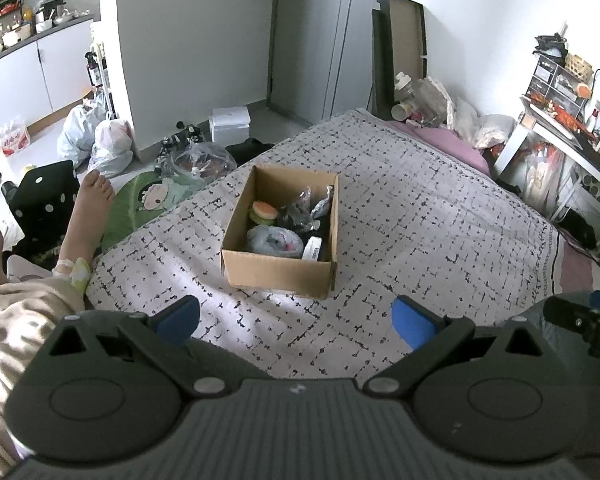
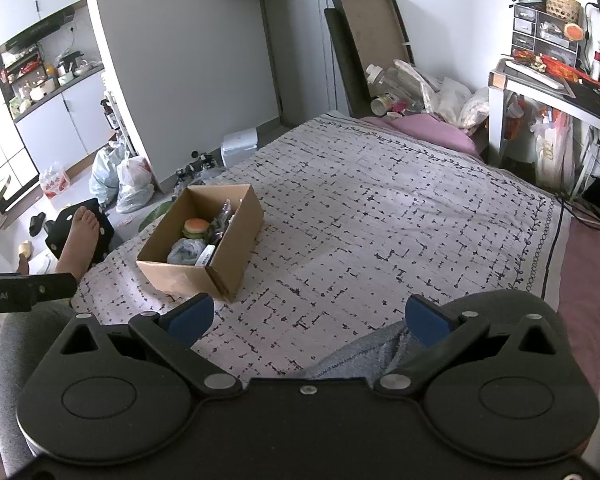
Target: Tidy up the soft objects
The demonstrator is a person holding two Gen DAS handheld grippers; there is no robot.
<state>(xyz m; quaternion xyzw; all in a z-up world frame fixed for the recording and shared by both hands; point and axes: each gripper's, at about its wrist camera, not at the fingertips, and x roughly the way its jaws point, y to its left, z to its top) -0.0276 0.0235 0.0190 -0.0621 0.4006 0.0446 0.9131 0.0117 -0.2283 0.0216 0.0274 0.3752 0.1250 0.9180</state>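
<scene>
An open cardboard box (image 1: 278, 272) stands on the patterned bed cover (image 1: 420, 216). Inside it lie a soft burger toy (image 1: 264, 212), a grey plush bundle (image 1: 274, 240), clear wrappers (image 1: 304, 210) and a white-labelled item (image 1: 312, 249). My left gripper (image 1: 296, 320) is open and empty, held above the cover just in front of the box. In the right wrist view the box (image 2: 204, 240) is to the front left with the burger toy (image 2: 196, 227) in it. My right gripper (image 2: 308, 318) is open and empty above the cover.
A person's bare foot (image 1: 88, 208) and leg lie at the bed's left edge. Plastic bags (image 1: 108, 144) and clutter are on the floor at left. Bottles and bags (image 2: 412, 92) pile at the bed's far end. A cluttered desk (image 2: 560, 76) stands at right. Grey-blue cloth (image 2: 364, 354) lies under my right gripper.
</scene>
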